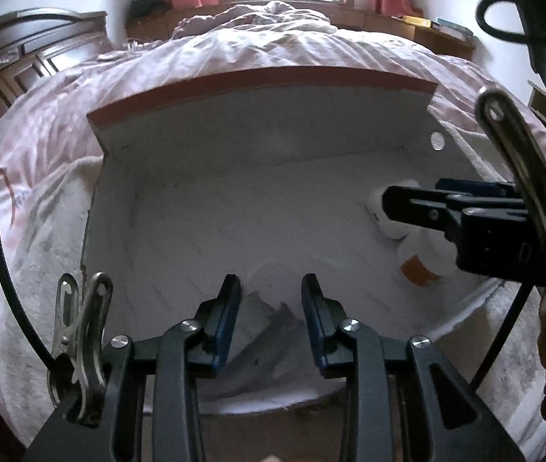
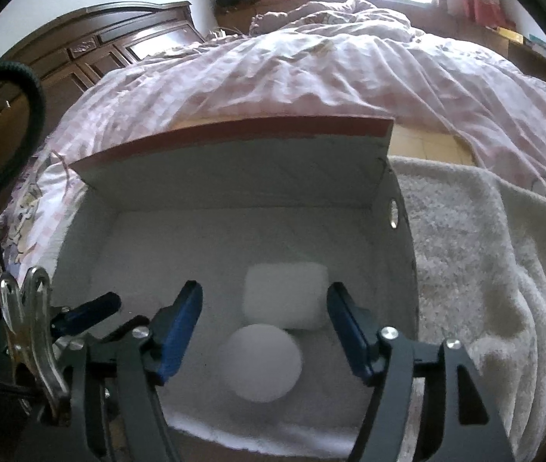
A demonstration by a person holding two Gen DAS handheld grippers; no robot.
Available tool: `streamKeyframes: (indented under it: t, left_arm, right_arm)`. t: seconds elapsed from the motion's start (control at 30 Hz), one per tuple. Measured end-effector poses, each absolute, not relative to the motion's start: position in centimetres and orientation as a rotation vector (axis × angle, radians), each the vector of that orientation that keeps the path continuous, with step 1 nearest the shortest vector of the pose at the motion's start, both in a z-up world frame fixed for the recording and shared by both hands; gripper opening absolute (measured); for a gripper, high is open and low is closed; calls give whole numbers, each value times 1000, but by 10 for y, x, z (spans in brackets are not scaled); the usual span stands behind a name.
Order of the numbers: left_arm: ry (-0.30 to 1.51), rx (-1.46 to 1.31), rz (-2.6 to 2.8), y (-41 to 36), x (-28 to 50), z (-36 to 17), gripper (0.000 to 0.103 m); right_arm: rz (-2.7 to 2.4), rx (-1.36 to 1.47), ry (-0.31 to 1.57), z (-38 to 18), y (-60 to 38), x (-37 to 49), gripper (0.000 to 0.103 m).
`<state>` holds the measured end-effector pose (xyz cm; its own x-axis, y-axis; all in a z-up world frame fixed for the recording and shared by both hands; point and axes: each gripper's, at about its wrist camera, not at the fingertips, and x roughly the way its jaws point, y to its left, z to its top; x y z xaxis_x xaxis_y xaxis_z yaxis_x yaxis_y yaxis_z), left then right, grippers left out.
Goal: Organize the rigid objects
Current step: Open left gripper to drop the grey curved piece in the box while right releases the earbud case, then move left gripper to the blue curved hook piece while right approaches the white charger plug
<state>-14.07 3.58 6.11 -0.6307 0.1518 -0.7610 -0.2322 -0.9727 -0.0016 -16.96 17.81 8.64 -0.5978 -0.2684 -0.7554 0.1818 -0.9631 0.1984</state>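
Left wrist view looks down into a white box (image 1: 234,177) that sits on a bed (image 1: 273,50) with a pink checked cover. The box lid (image 1: 257,107) stands up at the back and has a red edge. The left gripper (image 1: 271,308) hangs over the near side of the box. Its two blue pads are a little way apart and they press on nothing. Below and between them lies a flat grey thing (image 1: 261,327) on the box floor; what it is, I cannot tell. A pale round shape (image 1: 269,275) lies just past the fingertips.

The right gripper (image 1: 384,204) comes in from the right side of this view. It is over the right corner of the box. Two white bottles lie under it, close together. The nearer white bottle (image 1: 423,258) has an orange label.

Right wrist view shows the same box (image 2: 203,238) from above that corner. The right gripper (image 2: 265,331) is about half open and holds nothing. A white round bottle top (image 2: 259,362) sits between its pads but does not touch them. A white squarish bottle (image 2: 286,294) lies just behind the round one, touching it, near the right pad. A fluffy white blanket (image 2: 465,254) lies beside the box on the right.
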Motion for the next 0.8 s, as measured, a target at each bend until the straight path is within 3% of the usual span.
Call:
streamKeyframes:
  t: [0.13,0.3,0.8]
  left_arm:
    - [140,-1226,2658,35,-137,65,36]
    - [59,-1240,2666,25,-134,68,46]
    - [22,-1231,2694,12,-100,84,50]
  right_arm:
    - [-2607,1209,-156,94,178,-159,80]
    - [-2611,1165,-200,105,182,-148,84]
    - [-2597,1106,-295,126,193,-97,85]
